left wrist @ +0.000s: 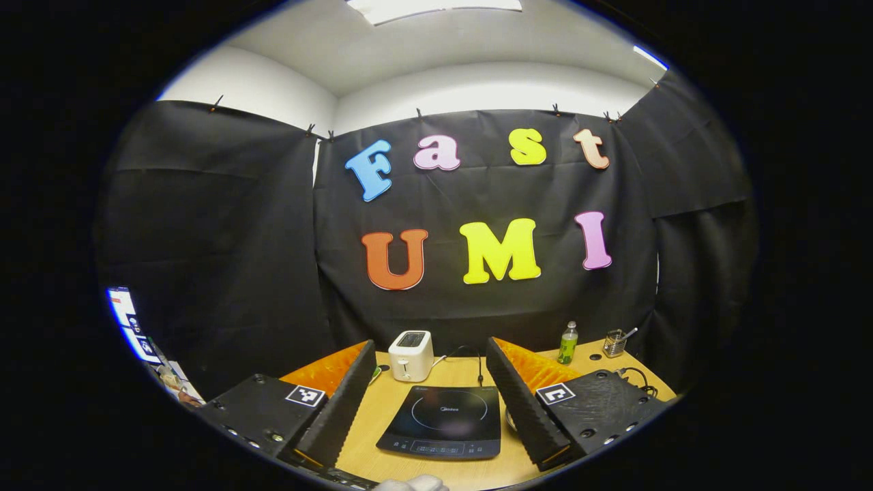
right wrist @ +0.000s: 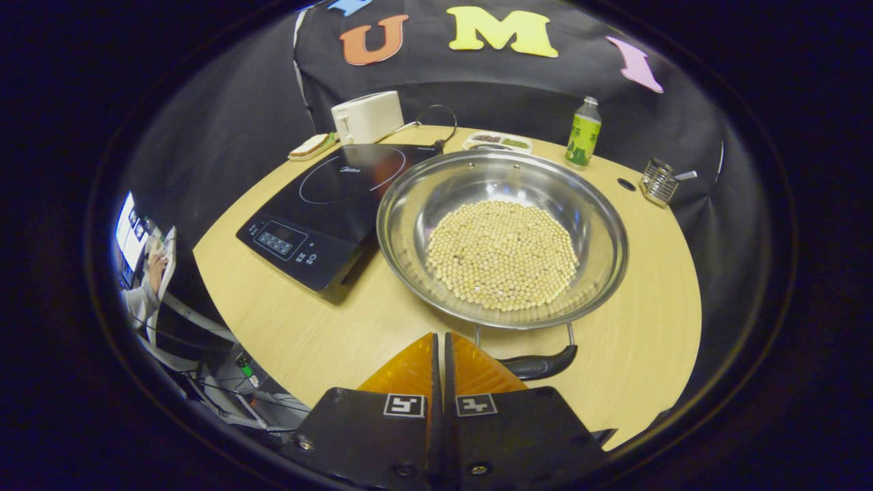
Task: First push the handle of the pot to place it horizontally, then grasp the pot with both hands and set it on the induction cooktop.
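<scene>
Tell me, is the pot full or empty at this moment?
Partly filled. In the right gripper view the pot holds a flat layer of small pale beans over its bottom; the bare metal wall shows above them.

Bright overhead light comes from a ceiling panel (left wrist: 436, 8) in the left gripper view. Both views are sharp at centre, with fisheye bending toward the edges. Glare streaks the pot (right wrist: 502, 239); the cooktop (right wrist: 327, 208) casts a soft shadow on the surface (right wrist: 293, 327).

In the right gripper view the pot (right wrist: 502, 239) holds beans (right wrist: 502, 254) and sits just right of the induction cooktop (right wrist: 332, 204). Behind the cooktop stands a toaster (right wrist: 367, 116); a bottle (right wrist: 583, 140) stands behind the pot.
</scene>
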`<state>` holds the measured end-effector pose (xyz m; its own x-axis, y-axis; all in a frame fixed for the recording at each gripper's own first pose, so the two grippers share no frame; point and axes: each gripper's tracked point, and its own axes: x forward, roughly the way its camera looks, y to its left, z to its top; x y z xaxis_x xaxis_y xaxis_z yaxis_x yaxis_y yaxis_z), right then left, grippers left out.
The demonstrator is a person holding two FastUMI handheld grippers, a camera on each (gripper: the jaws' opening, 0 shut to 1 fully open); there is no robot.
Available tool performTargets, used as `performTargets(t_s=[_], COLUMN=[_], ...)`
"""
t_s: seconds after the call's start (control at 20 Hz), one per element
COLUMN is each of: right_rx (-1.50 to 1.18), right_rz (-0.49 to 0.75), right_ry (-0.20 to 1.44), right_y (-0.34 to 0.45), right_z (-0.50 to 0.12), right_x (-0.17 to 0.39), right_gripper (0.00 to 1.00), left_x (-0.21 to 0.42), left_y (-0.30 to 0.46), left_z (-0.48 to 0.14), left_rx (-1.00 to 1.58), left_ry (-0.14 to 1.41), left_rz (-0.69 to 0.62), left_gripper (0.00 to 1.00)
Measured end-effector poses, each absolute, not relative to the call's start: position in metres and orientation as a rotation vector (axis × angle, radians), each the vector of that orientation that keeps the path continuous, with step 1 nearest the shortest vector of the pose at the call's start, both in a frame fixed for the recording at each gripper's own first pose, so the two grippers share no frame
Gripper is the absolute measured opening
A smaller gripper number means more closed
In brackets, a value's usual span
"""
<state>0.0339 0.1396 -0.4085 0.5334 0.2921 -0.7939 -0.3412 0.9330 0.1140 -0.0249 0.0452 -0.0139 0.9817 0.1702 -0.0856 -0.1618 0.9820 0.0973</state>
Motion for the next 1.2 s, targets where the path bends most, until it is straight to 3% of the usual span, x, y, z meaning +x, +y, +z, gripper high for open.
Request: performTargets(t_s=[1.2], right_rx=[0.004], right_rz=[0.312], right_ry=[0.941], right_y=[0.065], right_z=[-0.407], right_x=[0.055], right_gripper=[0.01], left_x=[-0.019], left_y=[0.011], left_z=[-0.026], left_rx=[0.073], left_ry=[0.145], left_rz=[0.224], left_gripper=[0.96])
